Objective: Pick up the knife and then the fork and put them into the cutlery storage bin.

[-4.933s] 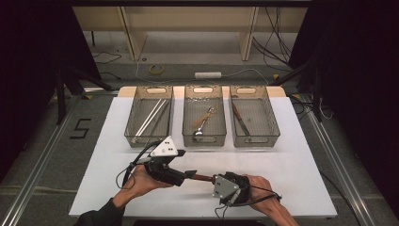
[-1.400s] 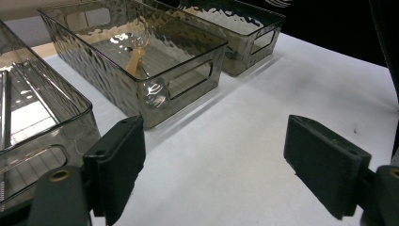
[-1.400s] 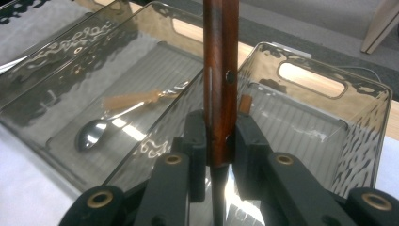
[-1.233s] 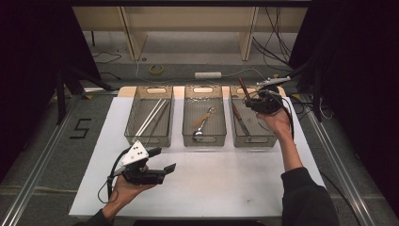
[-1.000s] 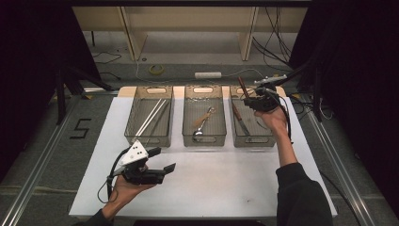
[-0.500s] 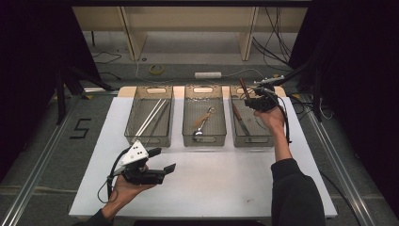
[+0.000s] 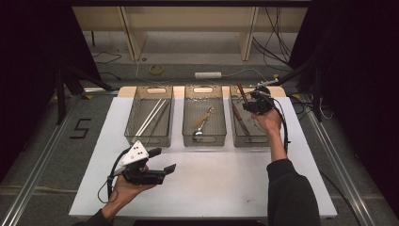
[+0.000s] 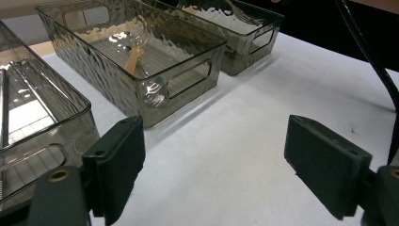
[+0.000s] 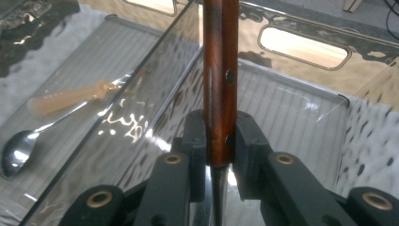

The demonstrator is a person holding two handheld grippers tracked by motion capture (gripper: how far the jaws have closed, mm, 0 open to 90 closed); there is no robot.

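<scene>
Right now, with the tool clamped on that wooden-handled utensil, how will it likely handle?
The wooden-handled utensil looks stiff, so it probably won't flop. Its glossy handle may slip. The right tool grips near the metal end, so it might pivot.

Right gripper [image 7: 251, 100] holds a brown-handled utensil [image 7: 240, 92] over the right bin [image 7: 235, 136] — left gripper [image 7: 157, 162] idle.

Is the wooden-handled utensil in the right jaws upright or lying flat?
Upright: the wooden handle rises straight up from the right gripper, above the right bin.
</scene>
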